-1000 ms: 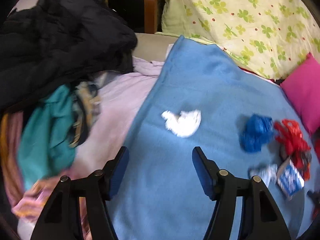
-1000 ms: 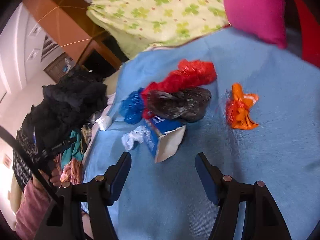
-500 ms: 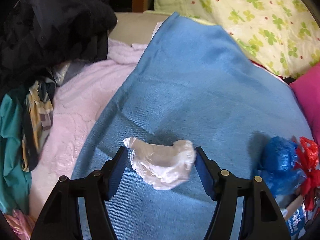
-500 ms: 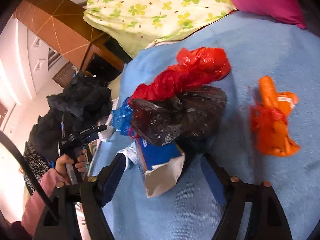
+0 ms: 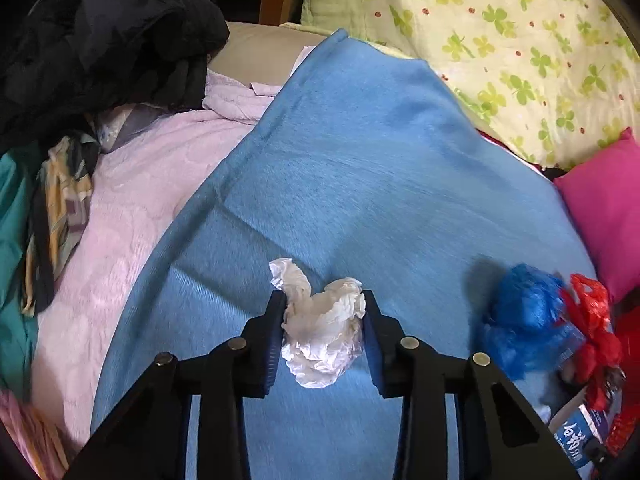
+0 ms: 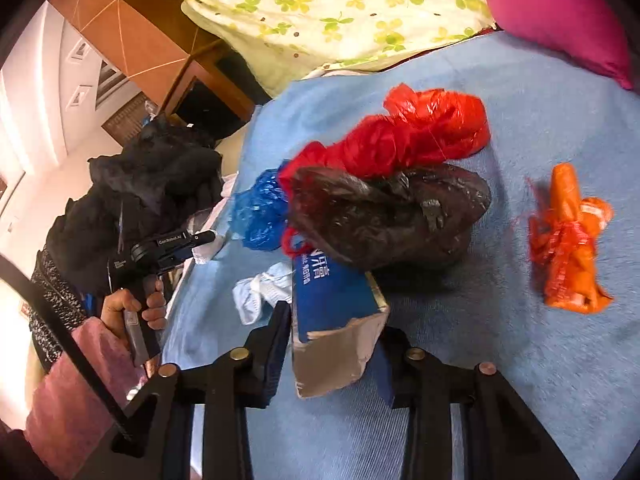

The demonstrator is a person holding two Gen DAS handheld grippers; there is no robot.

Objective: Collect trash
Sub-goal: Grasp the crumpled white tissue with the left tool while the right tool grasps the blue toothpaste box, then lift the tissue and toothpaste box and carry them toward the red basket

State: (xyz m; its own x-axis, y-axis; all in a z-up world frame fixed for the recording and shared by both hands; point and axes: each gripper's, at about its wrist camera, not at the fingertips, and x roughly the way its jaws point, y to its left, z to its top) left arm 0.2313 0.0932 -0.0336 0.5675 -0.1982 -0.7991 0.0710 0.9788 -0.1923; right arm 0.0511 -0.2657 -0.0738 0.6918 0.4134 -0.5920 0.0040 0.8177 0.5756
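In the left wrist view my left gripper is closing; its pads press both sides of a crumpled white tissue on the blue blanket. In the right wrist view my right gripper is closing too, its pads against a torn blue carton. Behind the carton lie a dark plastic bag, a red bag and a blue bag. To the right, apart from them, sits an orange net packet. Left of the carton lies a white crumpled piece.
A pile of dark clothes and a pink blanket fill the left side. At the back are a clover-print pillow and a magenta cushion. A wooden nightstand stands behind the bed. A person's hand holds the left gripper's handle.
Both grippers moved forward and down onto the trash. The left jaws closed around the white tissue and the right jaws around the blue carton.
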